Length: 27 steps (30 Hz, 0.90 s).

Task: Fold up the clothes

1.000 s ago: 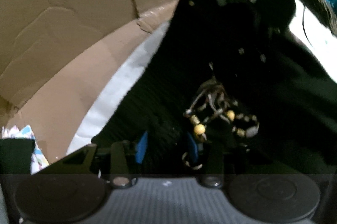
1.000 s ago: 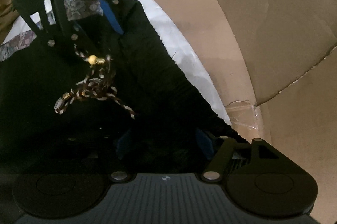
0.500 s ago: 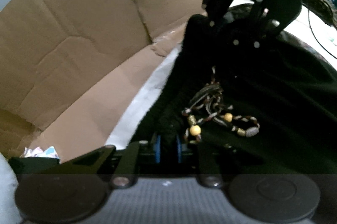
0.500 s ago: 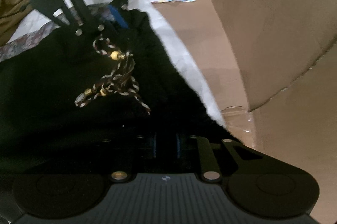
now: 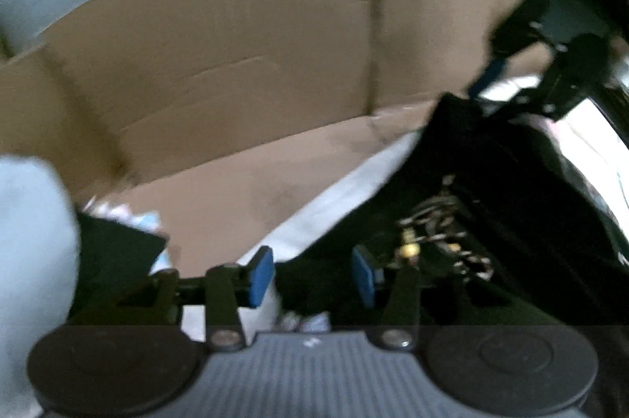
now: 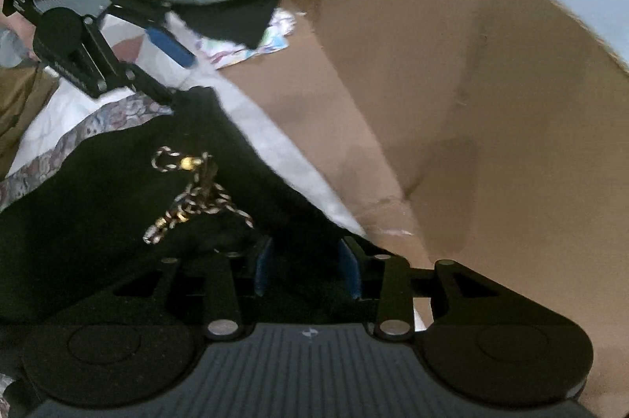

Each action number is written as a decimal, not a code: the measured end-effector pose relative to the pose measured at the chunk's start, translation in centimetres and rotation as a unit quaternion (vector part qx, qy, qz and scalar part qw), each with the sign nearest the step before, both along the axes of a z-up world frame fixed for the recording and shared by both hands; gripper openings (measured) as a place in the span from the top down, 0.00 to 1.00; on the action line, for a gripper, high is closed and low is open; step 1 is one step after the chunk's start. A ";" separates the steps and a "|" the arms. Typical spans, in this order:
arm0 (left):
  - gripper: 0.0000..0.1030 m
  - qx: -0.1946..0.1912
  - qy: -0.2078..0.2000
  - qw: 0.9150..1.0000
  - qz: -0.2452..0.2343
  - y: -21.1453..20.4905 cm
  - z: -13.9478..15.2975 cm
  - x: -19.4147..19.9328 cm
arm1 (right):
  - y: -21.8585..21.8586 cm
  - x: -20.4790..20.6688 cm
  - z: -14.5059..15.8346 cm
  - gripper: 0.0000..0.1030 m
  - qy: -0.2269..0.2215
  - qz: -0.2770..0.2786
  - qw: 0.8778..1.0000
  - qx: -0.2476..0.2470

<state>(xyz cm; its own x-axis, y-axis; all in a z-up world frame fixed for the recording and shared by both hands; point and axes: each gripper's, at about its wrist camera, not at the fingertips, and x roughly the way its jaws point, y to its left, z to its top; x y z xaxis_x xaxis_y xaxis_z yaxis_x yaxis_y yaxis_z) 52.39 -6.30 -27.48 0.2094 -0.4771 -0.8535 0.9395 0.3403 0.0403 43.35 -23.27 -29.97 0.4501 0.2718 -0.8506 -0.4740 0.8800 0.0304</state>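
Holding nothing at present: left claw (image 5: 312, 278) and right claw (image 6: 306, 268) both parted, jaws having just been opening, with the near edge of the garment (image 6: 98, 190) loose between the pads rather than pinched. Lying on the sheet (image 6: 275, 142) just beside the cardboard (image 6: 432, 103), cord (image 6: 196, 190) on top. Probably let go there so as to lie straight along the cardboard before a fold.

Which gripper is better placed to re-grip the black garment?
Probably right: right gripper has black garment filling its gap; left gripper sits at the garment's corner, white sheet showing beside. Both jaws have just been opening.
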 end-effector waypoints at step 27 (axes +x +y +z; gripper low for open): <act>0.98 -0.019 0.020 0.993 0.114 5.9 -3.6 2.2 | -5.5 -1.7 -5.8 0.92 0.053 -0.157 0.986 -0.030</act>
